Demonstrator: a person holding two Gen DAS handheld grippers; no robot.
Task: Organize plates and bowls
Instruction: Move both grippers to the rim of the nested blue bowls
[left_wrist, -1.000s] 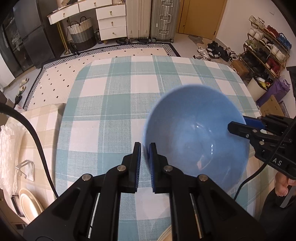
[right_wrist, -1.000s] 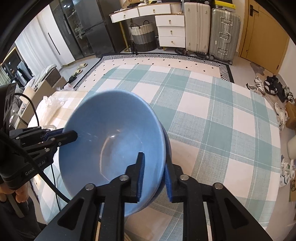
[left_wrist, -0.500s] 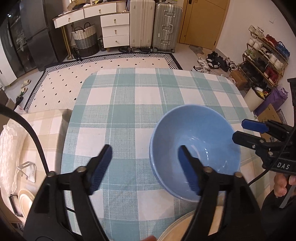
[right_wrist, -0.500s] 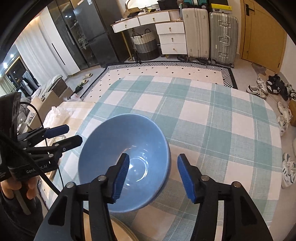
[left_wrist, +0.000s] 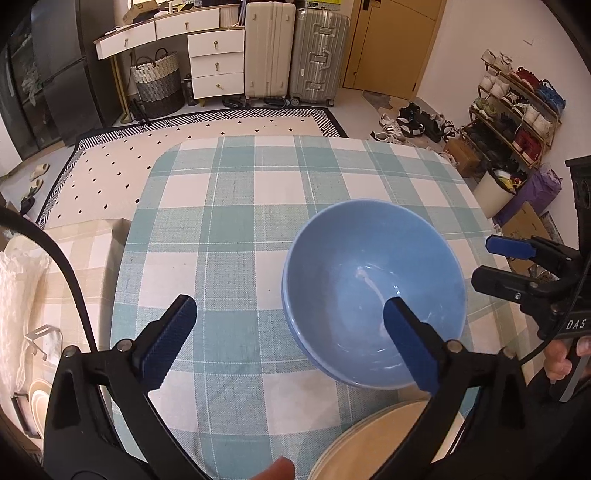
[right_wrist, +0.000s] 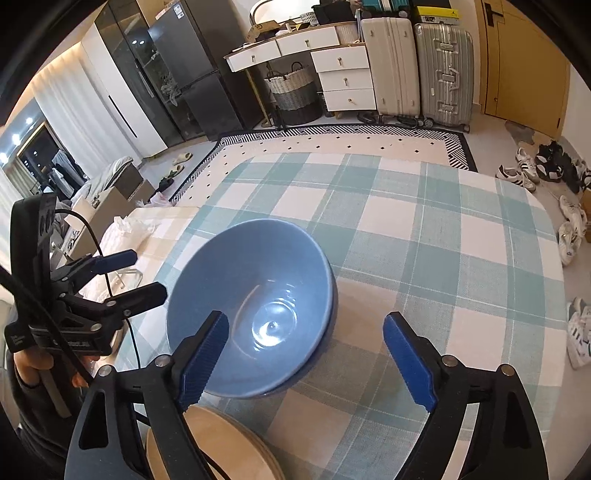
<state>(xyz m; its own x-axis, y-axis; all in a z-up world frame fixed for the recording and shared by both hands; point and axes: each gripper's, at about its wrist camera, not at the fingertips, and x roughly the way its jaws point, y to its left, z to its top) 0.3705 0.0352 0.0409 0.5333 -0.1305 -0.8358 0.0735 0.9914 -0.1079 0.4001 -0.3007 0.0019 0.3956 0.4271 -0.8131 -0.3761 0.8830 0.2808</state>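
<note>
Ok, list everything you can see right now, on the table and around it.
bowls: two, blue, nested, on the table.
plates: stack, cream, near table edge; count unclear.
tablecloth: one, teal and white check, covering the table.
rug: one, cream with black border, on the floor beyond.
suitcases: two, cream and silver, by the far wall.
drawers: white, beside a woven basket.
shoe rack: one, far right.
left hand-held gripper: open, empty.
right hand-held gripper: open, empty.
</note>
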